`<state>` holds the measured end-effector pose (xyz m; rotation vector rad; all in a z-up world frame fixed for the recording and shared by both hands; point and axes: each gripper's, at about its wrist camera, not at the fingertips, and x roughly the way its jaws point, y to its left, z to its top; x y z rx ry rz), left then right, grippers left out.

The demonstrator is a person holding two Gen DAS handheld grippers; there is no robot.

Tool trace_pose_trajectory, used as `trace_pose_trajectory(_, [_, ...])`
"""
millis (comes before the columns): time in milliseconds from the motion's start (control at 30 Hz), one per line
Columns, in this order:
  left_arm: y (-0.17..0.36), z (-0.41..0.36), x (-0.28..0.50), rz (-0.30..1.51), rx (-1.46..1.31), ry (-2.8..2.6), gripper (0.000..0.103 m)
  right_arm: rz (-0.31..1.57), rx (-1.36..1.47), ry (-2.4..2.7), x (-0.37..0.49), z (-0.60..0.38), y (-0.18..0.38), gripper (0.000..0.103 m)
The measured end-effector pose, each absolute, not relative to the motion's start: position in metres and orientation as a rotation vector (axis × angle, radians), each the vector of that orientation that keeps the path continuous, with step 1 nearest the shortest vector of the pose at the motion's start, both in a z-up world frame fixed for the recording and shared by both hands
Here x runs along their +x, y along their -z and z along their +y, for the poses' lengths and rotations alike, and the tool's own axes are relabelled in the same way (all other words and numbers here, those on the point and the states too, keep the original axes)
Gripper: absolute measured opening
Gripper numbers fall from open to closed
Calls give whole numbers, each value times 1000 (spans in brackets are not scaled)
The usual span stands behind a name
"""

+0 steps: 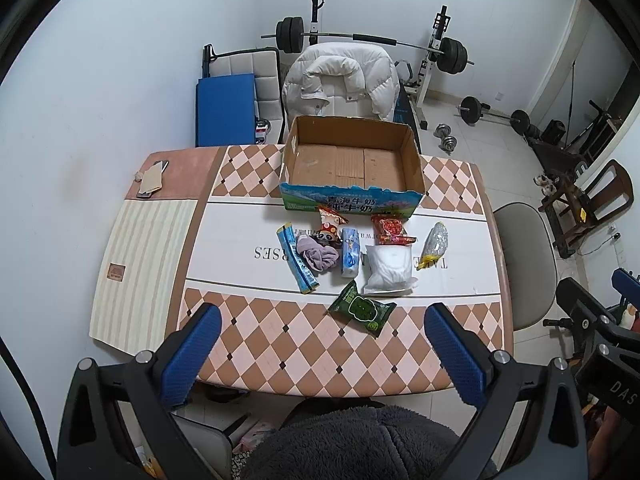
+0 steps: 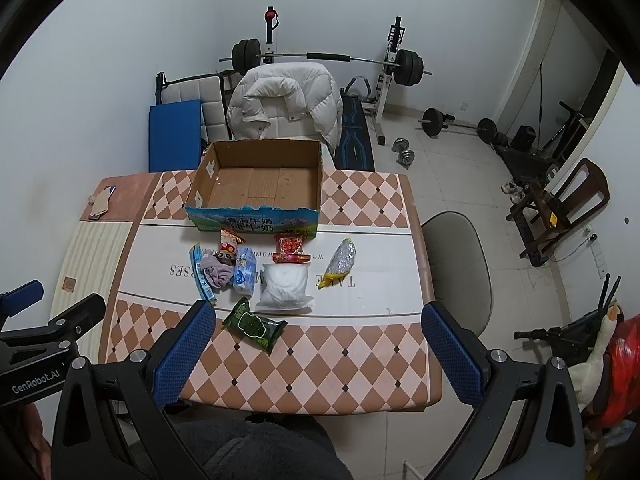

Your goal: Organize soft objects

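Both grippers hover high above the near table edge, nothing in either. Left gripper (image 1: 322, 320) fingers spread wide; right gripper (image 2: 318, 320) fingers spread wide too. Table (image 1: 280, 344) has a diamond-check cover. Nearest item: green packet (image 1: 362, 309) on the checks, just in front of the rest. Behind it, on the white band, a loose row: long blue packet (image 1: 298, 260) at left, touching a purple cloth (image 1: 318, 258); panda toy (image 1: 330, 236) behind the cloth; light blue tissue pack (image 1: 351, 252) beside it; white pouch (image 1: 389, 270) right of that; red snack bag (image 1: 392, 230) behind the pouch; clear bag with yellow end (image 1: 435, 245) far right, apart. Orange snack bag (image 1: 331, 215) leans by the box front. Cardboard box (image 1: 352, 200) at far table edge, open, nothing inside. White puffer jacket (image 1: 340, 80) on a chair behind; barbell rack (image 1: 436, 48) by the wall.
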<state>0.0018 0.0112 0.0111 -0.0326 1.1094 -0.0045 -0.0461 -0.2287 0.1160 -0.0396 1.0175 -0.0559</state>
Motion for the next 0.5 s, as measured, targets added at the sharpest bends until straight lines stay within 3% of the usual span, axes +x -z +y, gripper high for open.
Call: trace_pose_trajectory(500, [-20,11,8,1090,-33,3,103,1011,-42,57,-46,-230,-120,103])
